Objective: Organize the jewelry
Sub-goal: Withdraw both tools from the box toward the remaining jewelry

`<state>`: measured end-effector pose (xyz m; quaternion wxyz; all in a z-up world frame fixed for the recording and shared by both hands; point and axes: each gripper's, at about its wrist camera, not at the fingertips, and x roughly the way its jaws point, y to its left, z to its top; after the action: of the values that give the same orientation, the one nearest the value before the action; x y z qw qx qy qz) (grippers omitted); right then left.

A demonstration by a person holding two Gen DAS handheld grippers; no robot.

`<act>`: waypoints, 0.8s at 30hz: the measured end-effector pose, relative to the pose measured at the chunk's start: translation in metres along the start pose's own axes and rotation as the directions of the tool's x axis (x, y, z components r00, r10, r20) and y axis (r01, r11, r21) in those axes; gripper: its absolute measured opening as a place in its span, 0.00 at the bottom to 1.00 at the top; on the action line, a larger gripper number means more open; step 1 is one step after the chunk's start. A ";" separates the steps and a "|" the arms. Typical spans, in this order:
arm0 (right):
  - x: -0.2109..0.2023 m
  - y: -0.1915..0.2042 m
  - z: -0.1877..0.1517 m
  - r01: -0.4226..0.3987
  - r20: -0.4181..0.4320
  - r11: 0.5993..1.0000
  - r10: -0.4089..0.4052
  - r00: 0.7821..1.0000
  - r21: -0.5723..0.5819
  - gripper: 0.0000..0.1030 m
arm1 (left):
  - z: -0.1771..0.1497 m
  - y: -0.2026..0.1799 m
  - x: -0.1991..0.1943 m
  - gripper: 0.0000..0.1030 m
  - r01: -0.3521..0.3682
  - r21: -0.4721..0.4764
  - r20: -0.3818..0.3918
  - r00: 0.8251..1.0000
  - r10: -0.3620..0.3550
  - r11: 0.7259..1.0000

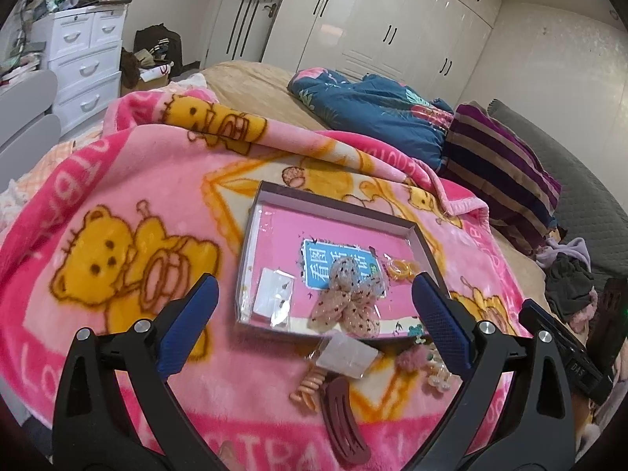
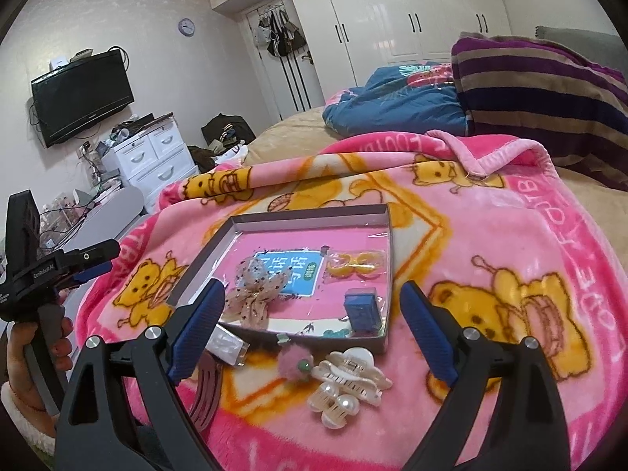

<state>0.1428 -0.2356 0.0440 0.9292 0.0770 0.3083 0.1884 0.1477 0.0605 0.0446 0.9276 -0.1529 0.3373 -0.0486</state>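
A shallow grey box [image 1: 251, 231] [image 2: 386, 274] with a pink floor lies on the pink bear blanket. In it are a dotted mesh bow [image 1: 347, 298] [image 2: 255, 288], a bagged pair of earrings [image 1: 276, 296], bagged yellow rings [image 2: 355, 265] and a small blue box [image 2: 363, 308]. On the blanket in front lie a clear packet [image 1: 347, 357], a coral coil tie [image 1: 308, 388], a maroon hair clip [image 1: 343, 422], a pink pompom [image 2: 292, 363] and a cream claw clip with pearls [image 2: 349, 380]. My left gripper [image 1: 314, 325] and right gripper [image 2: 314, 325] are both open and empty, above these items.
The pink blanket [image 2: 510, 235] covers a bed with a blue quilt [image 1: 373, 114] and a striped purple blanket [image 2: 541, 82] behind. White drawers [image 1: 84, 59] and a wall TV [image 2: 82, 94] stand to the left. The left gripper shows in the right wrist view [image 2: 51, 271].
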 end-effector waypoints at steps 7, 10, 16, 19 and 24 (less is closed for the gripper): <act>-0.012 0.005 -0.006 -0.006 0.005 1.000 0.006 1.000 -0.026 0.87 | -0.013 0.002 -0.007 0.90 -0.027 0.006 -0.018 0.999 0.027 1.000; -0.016 0.007 -0.009 -0.016 0.005 0.999 0.017 1.000 -0.038 0.87 | -0.018 0.001 -0.010 0.90 -0.038 0.014 -0.028 0.999 0.038 0.999; -0.022 0.011 -0.017 -0.021 -0.009 0.998 0.021 1.000 -0.063 0.87 | -0.028 -0.004 -0.012 0.90 -0.059 0.038 -0.052 0.997 0.061 0.998; -0.027 0.012 -0.022 -0.028 -0.011 0.997 0.027 1.000 -0.070 0.87 | -0.034 -0.007 -0.012 0.90 -0.061 0.055 -0.065 0.996 0.065 0.997; -0.030 0.011 -0.027 -0.035 -0.022 0.996 0.034 0.999 -0.082 0.87 | -0.042 -0.013 -0.010 0.90 -0.067 0.078 -0.087 0.993 0.074 0.995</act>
<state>0.1011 -0.2371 0.0417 0.9251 0.0419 0.3083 0.2178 0.1130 0.0401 0.0245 0.9177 -0.1035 0.3818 -0.0354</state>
